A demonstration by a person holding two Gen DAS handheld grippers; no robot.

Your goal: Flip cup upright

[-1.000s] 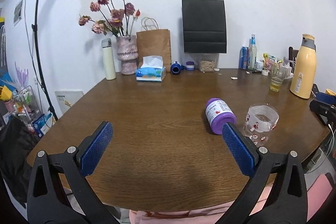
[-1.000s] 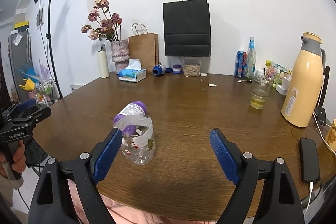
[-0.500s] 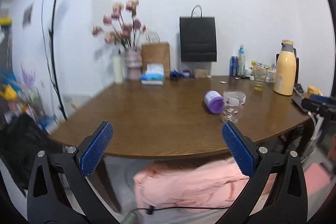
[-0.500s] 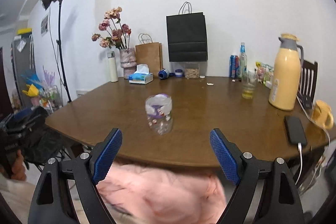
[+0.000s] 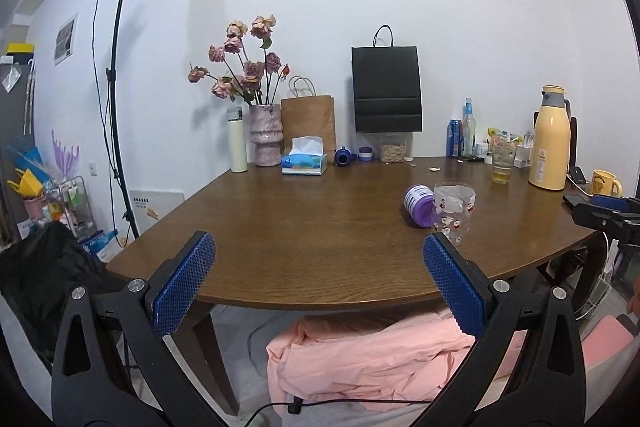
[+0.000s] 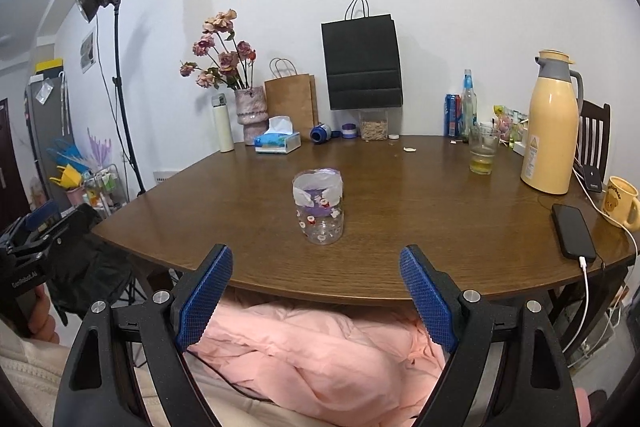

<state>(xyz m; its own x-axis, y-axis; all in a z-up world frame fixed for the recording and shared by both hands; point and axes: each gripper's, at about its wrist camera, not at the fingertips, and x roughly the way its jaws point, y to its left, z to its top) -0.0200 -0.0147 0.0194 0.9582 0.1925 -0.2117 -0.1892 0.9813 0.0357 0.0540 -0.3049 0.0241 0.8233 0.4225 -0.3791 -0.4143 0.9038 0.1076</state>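
A clear plastic cup (image 6: 319,207) with small red-and-white figures stands upright, mouth up, on the brown table (image 6: 400,211); it also shows in the left wrist view (image 5: 453,213). A purple jar (image 5: 418,201) lies on its side just behind it. My right gripper (image 6: 316,293) is open and empty, held off the table's near edge, in front of the cup. My left gripper (image 5: 318,287) is open and empty, also off the near edge, left of the cup.
At the back stand a flower vase (image 5: 265,139), tissue box (image 5: 304,163), brown bag (image 5: 309,125) and black bag (image 5: 386,95). At the right are a yellow thermos (image 6: 554,131), drinking glass (image 6: 483,155), phone (image 6: 573,231) and yellow mug (image 6: 622,201). Pink cloth (image 6: 320,355) lies below the edge.
Both grippers have drawn back from over the table to beyond its near edge. The cup stays standing where it was.
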